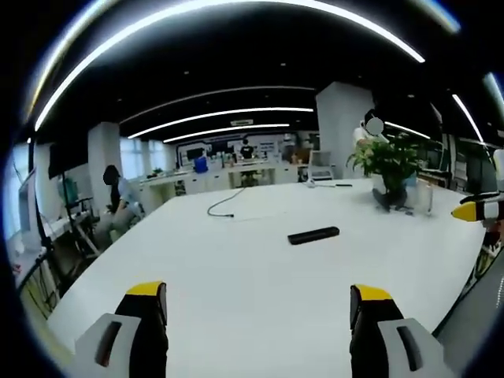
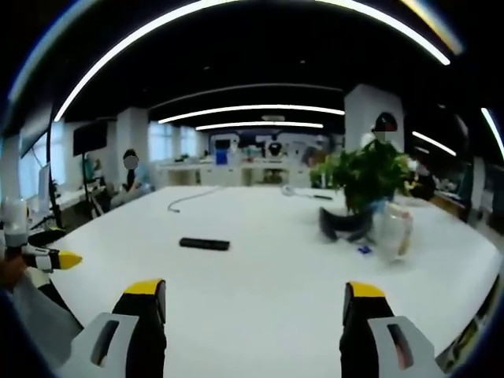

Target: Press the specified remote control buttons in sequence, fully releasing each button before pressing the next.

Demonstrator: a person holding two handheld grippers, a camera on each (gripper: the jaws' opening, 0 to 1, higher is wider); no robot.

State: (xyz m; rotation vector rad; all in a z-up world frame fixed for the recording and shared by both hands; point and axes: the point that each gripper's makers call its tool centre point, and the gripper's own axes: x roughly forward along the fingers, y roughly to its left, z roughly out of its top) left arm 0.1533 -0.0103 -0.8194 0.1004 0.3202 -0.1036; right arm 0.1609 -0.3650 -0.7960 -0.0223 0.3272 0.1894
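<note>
Remote control (image 1: pixel 313 235) lies flat on the white worktop (image 1: pixel 236 276), well ahead of both grippers and left of the potted plant (image 1: pixel 390 161). Left gripper (image 1: pixel 260 303) and right gripper (image 2: pixel 256 303) hover with jaws spread, holding nothing. Pressing well probably means bringing 1 jaw tip straight down onto a single button, then lifting fully clear.

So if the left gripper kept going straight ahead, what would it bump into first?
Probably the black remote control. It lies on the white table just ahead of the open left gripper, slightly right of centre. Depth is hard to judge, so it might pass just beside it.
</note>
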